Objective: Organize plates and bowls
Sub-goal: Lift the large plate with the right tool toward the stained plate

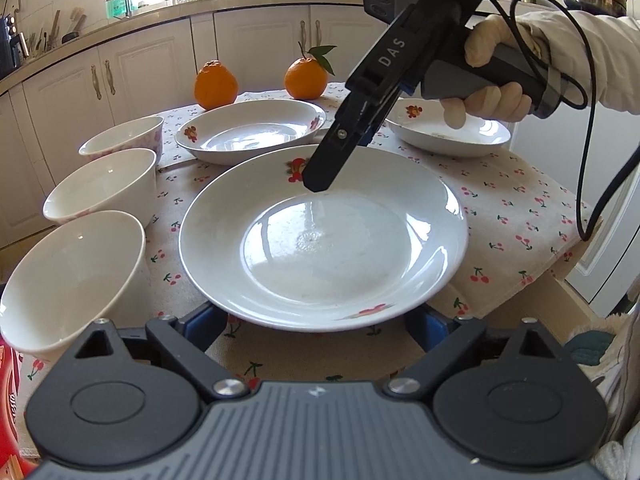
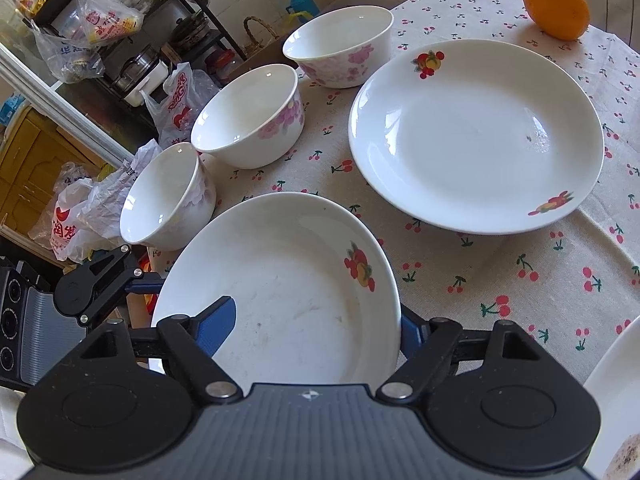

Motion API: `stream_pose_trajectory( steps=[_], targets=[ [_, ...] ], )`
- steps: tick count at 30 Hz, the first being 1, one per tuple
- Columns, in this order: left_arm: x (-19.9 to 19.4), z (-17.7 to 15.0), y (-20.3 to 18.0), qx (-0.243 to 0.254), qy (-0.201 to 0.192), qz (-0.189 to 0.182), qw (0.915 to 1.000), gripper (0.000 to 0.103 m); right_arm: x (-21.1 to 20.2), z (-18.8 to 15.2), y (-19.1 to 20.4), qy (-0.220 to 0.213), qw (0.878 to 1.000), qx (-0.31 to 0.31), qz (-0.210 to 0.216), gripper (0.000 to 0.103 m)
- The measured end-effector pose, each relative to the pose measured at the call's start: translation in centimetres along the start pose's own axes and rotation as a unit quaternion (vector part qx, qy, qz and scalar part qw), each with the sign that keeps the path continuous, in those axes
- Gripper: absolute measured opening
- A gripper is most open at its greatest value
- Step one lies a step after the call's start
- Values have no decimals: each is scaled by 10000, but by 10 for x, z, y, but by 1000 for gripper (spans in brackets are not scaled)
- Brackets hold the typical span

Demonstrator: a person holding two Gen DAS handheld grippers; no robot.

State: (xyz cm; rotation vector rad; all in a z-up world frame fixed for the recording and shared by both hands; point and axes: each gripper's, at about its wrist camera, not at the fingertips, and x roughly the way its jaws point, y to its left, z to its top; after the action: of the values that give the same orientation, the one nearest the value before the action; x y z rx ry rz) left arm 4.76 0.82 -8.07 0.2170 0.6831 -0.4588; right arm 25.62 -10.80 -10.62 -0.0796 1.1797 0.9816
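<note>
The near plate [image 2: 280,292] sits at the surface's near edge, tilted, its rim caught between the right tool's [image 2: 316,336] blue pads [image 2: 218,326] — one pad lies inside the dish, the other under the outer lip. From the left wrist view, the left tool [image 1: 316,322] stands wide around the plate's near rim, apparently not pressing. Glazed china like this is stiff, smooth and breakable; it likely slips if pinched lightly, so the rim is the sensible hold, with a second support opposite. A second plate [image 2: 476,136] lies toward the middle, a third [image 1: 448,130] toward the far right corner. Three bowls [image 2: 248,116] line the left edge — two oranges [image 1: 216,85] at the far edge.
</note>
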Motion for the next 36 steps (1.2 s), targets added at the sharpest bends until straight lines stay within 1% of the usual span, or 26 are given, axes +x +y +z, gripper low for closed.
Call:
stream_pose_trajectory(
  steps=[9,13,16,20,29,32,36],
  targets=[
    [2,0,2,53,25,-180,9998,94,-1,-5,-7,-29,9999,107,39,86],
    [1,0,6,-34,11,-314,9995,94,-1,-2,-10,-90,9999,74,58,85],
    [2,0,7,-60,12,-349,9994,94,0,0,-11,-78,9999,79,1,77],
    [2,0,7,-50,24,-359,9993,94,-2,-2,-10,-73,10000,34,-58,73],
    [-2,8,6,22,12,-336,9994,93,-9,-5,-8,-165,9998,-42,-92,73],
    [-5,14,4,113,-9,-328,9994,93,-17,-5,-6,-264,9995,-91,-115,73],
    [-5,24,3,197,-8,-410,9990,93,-32,-8,-5,-434,9988,-131,-174,73]
  ],
)
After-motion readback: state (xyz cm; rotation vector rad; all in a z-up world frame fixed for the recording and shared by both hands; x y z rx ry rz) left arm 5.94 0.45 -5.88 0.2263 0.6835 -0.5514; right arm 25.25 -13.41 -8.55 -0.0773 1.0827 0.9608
